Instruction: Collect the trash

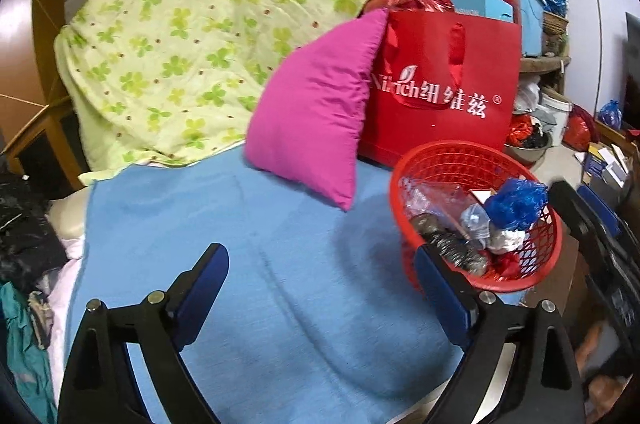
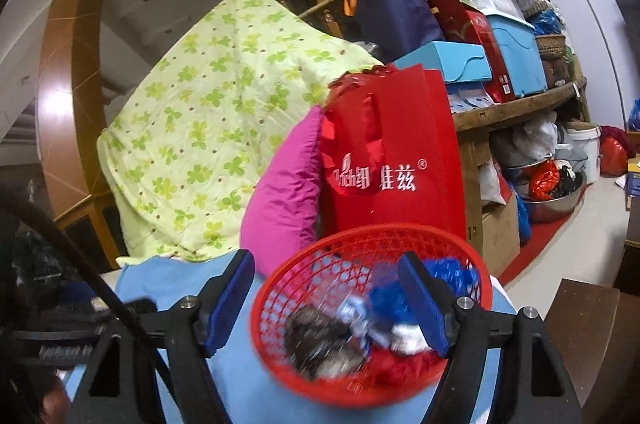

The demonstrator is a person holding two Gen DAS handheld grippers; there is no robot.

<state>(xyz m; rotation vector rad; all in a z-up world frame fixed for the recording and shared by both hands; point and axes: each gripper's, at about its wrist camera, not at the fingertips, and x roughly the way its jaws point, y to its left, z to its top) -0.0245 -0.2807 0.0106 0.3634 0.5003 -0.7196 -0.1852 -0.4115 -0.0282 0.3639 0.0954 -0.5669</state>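
A red mesh basket (image 1: 536, 180) stands on the blue blanket (image 1: 248, 264) at the right. It holds trash: a blue plastic bag (image 1: 516, 202), clear wrappers, white crumpled paper and a dark metallic lump. My left gripper (image 1: 320, 264) is open and empty above the blanket, left of the basket. In the right wrist view the basket (image 2: 304, 272) sits just ahead, its near rim between my fingers. My right gripper (image 2: 326, 284) is open and empty over it. The right gripper's dark body also shows at the right edge of the left wrist view.
A magenta pillow (image 1: 312, 108) leans against a red gift bag (image 1: 444, 84) behind the basket. A green clover quilt (image 1: 192, 24) is piled at the back left. Dark clothes (image 1: 24, 224) lie at the left. Cluttered shelves (image 2: 516, 104) and floor items stand at the right.
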